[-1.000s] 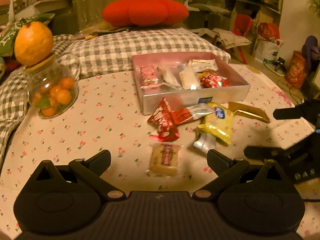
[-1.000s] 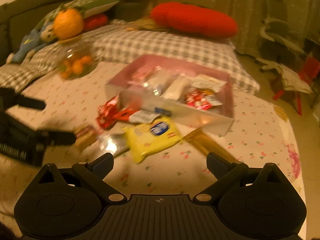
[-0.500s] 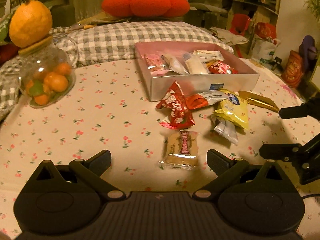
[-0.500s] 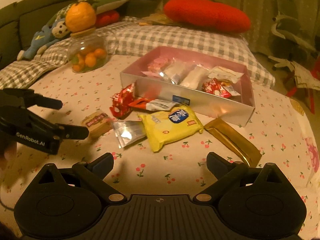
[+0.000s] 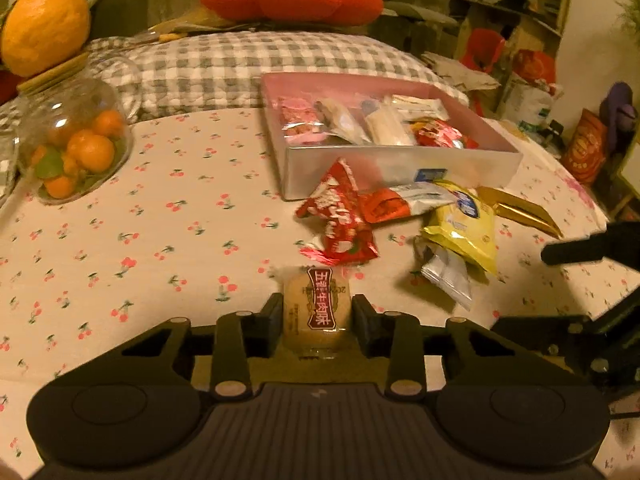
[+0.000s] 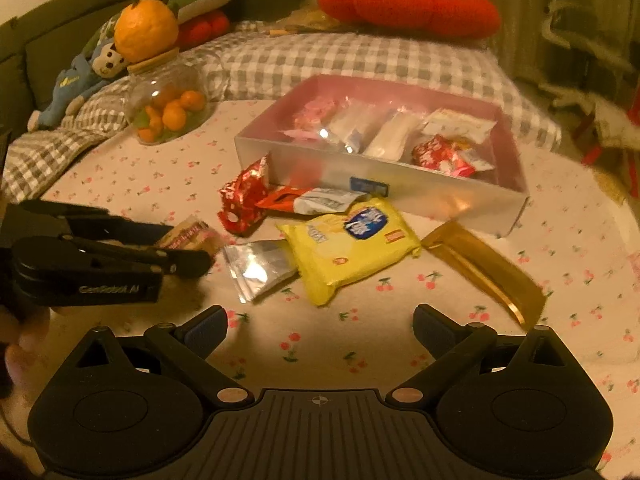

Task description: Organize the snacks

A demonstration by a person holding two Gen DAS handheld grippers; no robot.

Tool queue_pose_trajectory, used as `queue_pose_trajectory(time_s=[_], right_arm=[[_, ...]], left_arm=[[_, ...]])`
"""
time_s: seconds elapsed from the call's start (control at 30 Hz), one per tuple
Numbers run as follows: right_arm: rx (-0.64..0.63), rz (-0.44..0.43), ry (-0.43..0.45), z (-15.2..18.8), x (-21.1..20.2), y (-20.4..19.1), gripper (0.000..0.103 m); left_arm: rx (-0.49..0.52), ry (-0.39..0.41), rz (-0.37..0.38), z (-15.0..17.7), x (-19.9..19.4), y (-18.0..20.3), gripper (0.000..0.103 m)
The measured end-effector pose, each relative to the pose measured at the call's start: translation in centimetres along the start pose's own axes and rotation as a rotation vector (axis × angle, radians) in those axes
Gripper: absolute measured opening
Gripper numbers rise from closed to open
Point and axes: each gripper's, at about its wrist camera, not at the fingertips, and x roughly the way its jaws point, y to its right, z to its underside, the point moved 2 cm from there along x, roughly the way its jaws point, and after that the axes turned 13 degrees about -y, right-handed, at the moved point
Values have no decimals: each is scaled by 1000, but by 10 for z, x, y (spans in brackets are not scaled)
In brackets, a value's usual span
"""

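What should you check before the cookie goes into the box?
1. Left gripper shut on the biscuit packet: ok, a finger presses each side.
2. Packet lifted off the tablecloth: cannot tell.
3. Room in the box: ok, bare floor shows at its back, behind the snacks.
4. Way to the box free: not ok, the red wrapper lies between packet and box, so lifting over it looks wise.
5. Right gripper out of the way: ok, open and holding nothing, off to the side.
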Motion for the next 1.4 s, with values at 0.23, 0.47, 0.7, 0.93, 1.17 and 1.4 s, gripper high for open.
queue_pose_trajectory(time_s=[0.23, 0.47, 0.7, 0.93, 1.17, 1.4], right_arm=[[78, -135, -63, -11, 4, -14, 98], [248, -186, -82, -25, 14, -6, 93], [353, -143, -63, -38, 22, -2, 84], [334, -41, -59, -38, 27, -7, 62], [248, 10, -46, -28, 24, -11, 45], [154, -2, -28, -15, 18, -5, 31]], left_arm=[[-19, -11, -11, 6, -6, -9, 32], [-20, -19, -1, 10, -9, -13, 32], [-36, -37, -10, 9, -9, -10, 32], [-34, -44, -9, 9, -9, -9, 32], [-30, -45, -13, 10, -10, -8, 32], [-7, -36, -10, 16, -11, -4, 32]])
